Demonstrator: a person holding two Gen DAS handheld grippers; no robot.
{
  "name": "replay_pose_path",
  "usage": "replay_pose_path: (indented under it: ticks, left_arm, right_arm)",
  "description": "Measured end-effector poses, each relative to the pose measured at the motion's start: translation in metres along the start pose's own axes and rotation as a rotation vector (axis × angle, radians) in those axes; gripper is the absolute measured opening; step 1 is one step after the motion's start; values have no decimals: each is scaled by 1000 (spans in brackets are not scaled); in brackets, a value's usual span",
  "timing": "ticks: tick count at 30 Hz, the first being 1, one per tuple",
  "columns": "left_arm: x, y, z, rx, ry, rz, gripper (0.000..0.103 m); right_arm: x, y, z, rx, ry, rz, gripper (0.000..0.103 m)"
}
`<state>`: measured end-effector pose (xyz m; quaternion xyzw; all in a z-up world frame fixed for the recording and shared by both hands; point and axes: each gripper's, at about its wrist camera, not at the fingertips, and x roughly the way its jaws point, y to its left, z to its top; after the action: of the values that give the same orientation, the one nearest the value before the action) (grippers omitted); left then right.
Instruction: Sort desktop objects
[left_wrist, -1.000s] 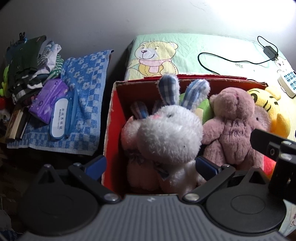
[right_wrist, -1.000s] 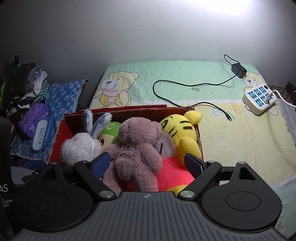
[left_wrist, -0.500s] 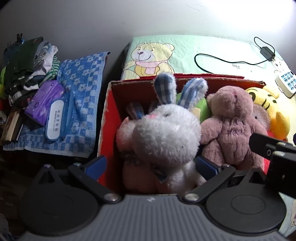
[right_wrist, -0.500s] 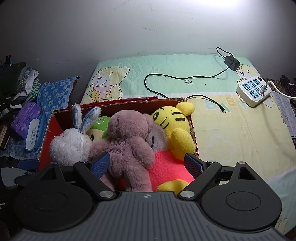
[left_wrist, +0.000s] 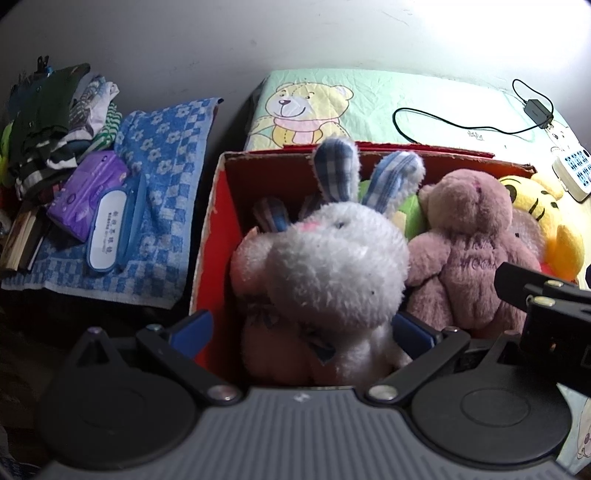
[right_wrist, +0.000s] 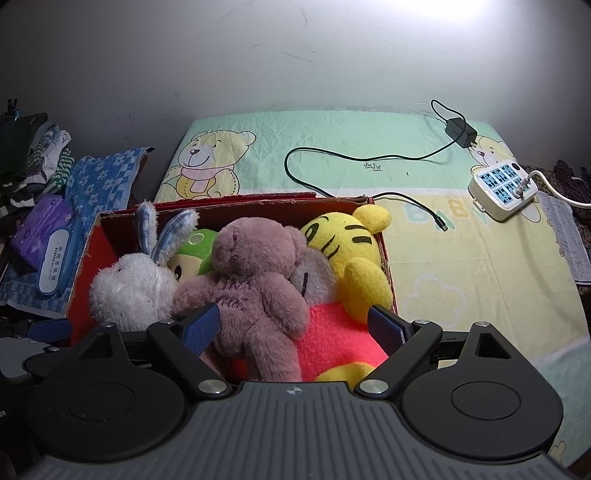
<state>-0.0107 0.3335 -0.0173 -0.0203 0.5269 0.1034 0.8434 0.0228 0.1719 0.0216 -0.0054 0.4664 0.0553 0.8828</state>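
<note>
1. The left gripper (left_wrist: 301, 328) hung over the near left part of a red cardboard box (left_wrist: 218, 236), its jaws spread wide, with a white rabbit plush (left_wrist: 332, 273) between the blue pads; whether the pads touched the plush could not be told.
2. The rabbit sat in the box's left end, its blue-checked ears upright, with a second pale pink plush (left_wrist: 255, 266) pressed against its left side.
3. The right gripper (right_wrist: 293, 328) hovered at the near edge of the same box, jaws wide apart and holding nothing, with the legs of a mauve teddy bear (right_wrist: 255, 280) and a pink-red cushion (right_wrist: 336, 343) between its pads.
4. In the right wrist view the bear lay in the middle of the box, touching the rabbit on one side and a yellow tiger plush (right_wrist: 351, 254) on the other; a green plush (right_wrist: 192, 247) peeked out behind them.
5. The box stood on a bed sheet printed with cartoon bears (right_wrist: 461, 266).
6. A black charger and cable (right_wrist: 458, 131) lay on the sheet beyond the box, and a white power strip (right_wrist: 502, 188) sat well to the right.
7. Left of the box, a blue checked towel (left_wrist: 166, 158) carried a purple packet (left_wrist: 85, 192) and a blue-rimmed case (left_wrist: 107, 229), beside a pile of folded clothes (left_wrist: 55, 122).
</note>
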Motion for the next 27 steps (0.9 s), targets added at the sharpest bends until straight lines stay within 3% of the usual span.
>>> replay_pose_path:
  ticks: [21, 27]
  left_arm:
    - [2, -5, 1, 30, -21, -1, 102]
    - [-1, -6, -1, 38, -40, -25, 97]
  right_arm:
    - [6, -1, -1, 20, 11, 11, 89]
    - [4, 1, -1, 14, 3, 15, 89]
